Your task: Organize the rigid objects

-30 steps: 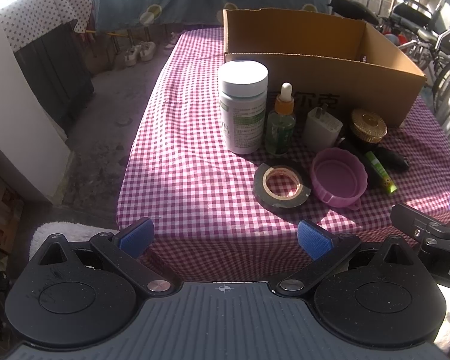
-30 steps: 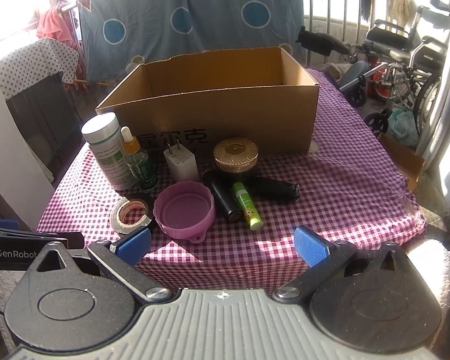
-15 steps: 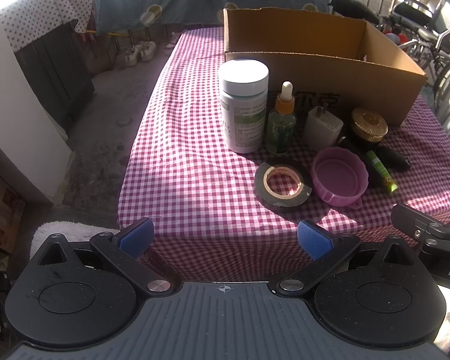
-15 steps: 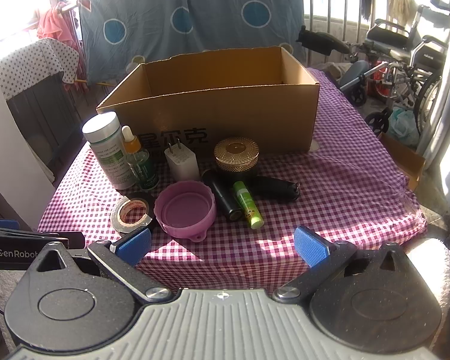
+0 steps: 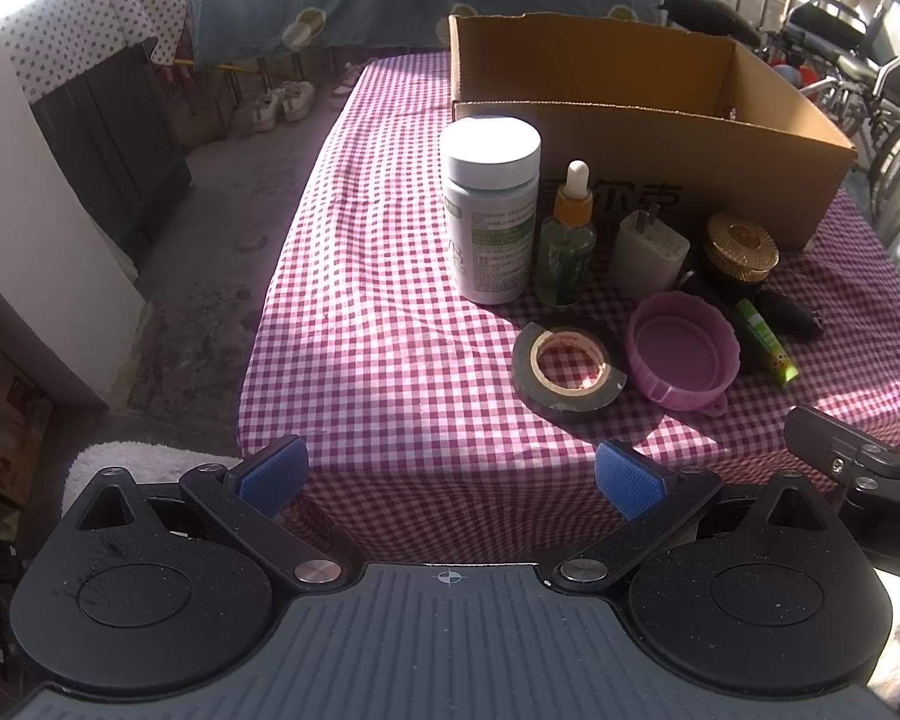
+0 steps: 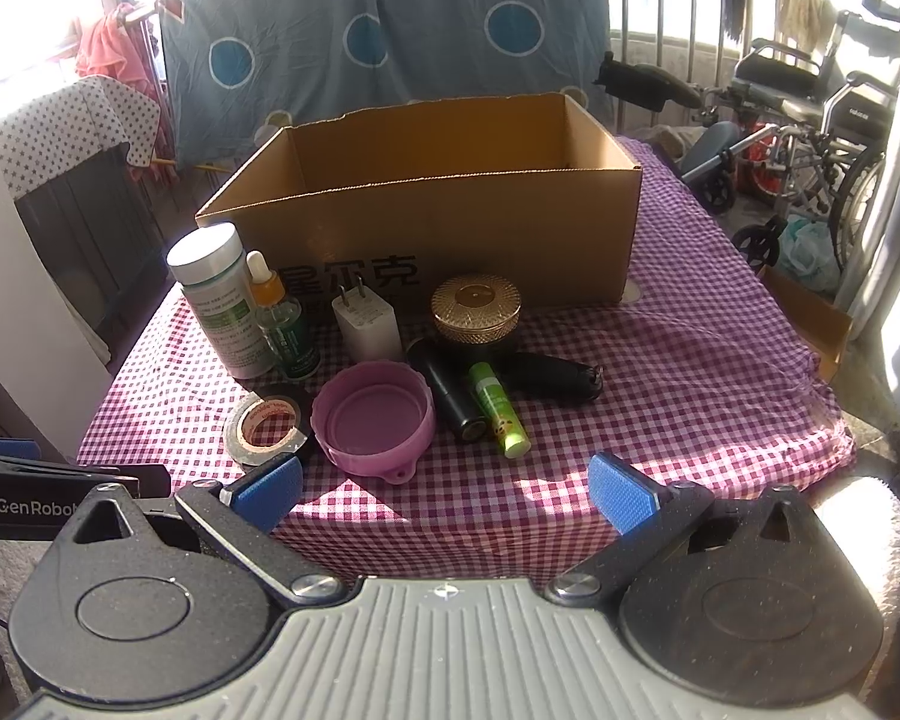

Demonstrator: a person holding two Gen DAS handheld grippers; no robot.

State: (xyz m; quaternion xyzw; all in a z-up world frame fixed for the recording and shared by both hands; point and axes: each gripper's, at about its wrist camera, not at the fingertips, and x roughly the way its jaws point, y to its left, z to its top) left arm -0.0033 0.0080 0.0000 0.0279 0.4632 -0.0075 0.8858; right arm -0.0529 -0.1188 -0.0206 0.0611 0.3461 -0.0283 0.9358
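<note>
Tape roll (image 5: 567,374) just beyond left tool (image 5: 450,474).

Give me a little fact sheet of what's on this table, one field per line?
surface: table under a purple checked cloth
container: open cardboard box at the back; its floor is hidden
standing in front of box: white bottle, dropper bottle, white charger, gold-lidded jar
lying nearer: tape roll, pink lid, green tube
left tool: open, holding nothing
right tool: open, holding nothing
</note>
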